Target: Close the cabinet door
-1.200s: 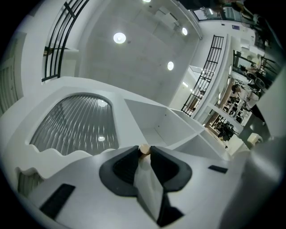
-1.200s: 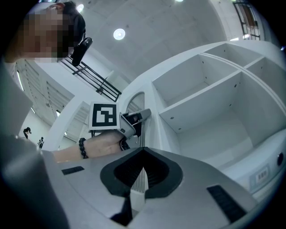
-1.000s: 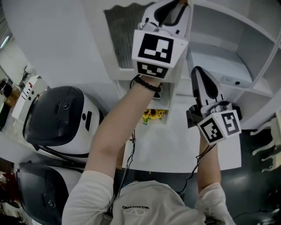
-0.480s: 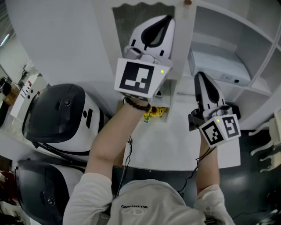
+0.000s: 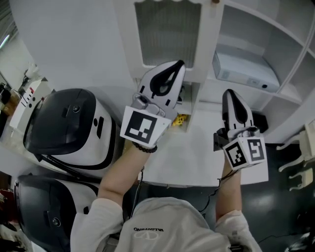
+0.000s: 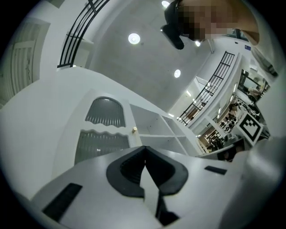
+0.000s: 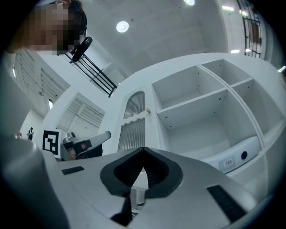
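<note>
The white cabinet door has a ribbed panel and a small knob at its right edge. It lies flat in line with the cabinet front, next to the open shelves. My left gripper is below the door panel, shut and empty, touching nothing. My right gripper hangs lower right, in front of the shelves, also shut and empty. The left gripper view shows the door and knob beyond the shut gripper. In the right gripper view the door stands above the shut gripper.
A white box with sockets sits on the lower shelf. Two black-and-white rounded machines stand at the left. A white tabletop lies below the cabinet, with a small yellow thing at its back.
The left gripper dropped from the knob at the door's top edge to below the panel. The right gripper sank a little. The door now shows face-on.
</note>
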A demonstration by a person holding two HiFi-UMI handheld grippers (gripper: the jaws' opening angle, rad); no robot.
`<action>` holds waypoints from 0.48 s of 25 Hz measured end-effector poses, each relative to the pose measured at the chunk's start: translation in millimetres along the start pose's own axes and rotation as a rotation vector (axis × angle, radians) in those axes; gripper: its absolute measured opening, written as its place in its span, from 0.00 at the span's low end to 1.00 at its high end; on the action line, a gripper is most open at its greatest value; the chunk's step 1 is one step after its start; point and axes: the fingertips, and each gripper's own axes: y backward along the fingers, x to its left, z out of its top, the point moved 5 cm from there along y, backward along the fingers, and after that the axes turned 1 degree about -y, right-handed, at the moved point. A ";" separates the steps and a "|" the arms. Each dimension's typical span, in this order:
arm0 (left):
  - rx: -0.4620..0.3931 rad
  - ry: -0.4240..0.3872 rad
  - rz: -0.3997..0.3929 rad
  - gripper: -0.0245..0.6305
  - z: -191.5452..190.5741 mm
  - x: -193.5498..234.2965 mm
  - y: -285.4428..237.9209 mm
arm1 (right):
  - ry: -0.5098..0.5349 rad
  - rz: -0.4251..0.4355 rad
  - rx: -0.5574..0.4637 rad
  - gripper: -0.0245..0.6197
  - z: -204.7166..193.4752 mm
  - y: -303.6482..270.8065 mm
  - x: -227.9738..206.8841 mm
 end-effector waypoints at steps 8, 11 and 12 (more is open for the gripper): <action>0.087 0.019 0.039 0.04 -23.8 0.4 75.8 | -0.038 -0.066 0.015 0.05 -17.7 38.7 -2.7; 0.126 0.024 0.042 0.04 -32.0 -3.7 104.2 | -0.038 -0.077 0.016 0.05 -20.7 51.1 -0.8; 0.140 0.025 0.042 0.04 -35.2 -5.5 113.3 | -0.035 -0.079 0.016 0.05 -20.7 55.1 0.4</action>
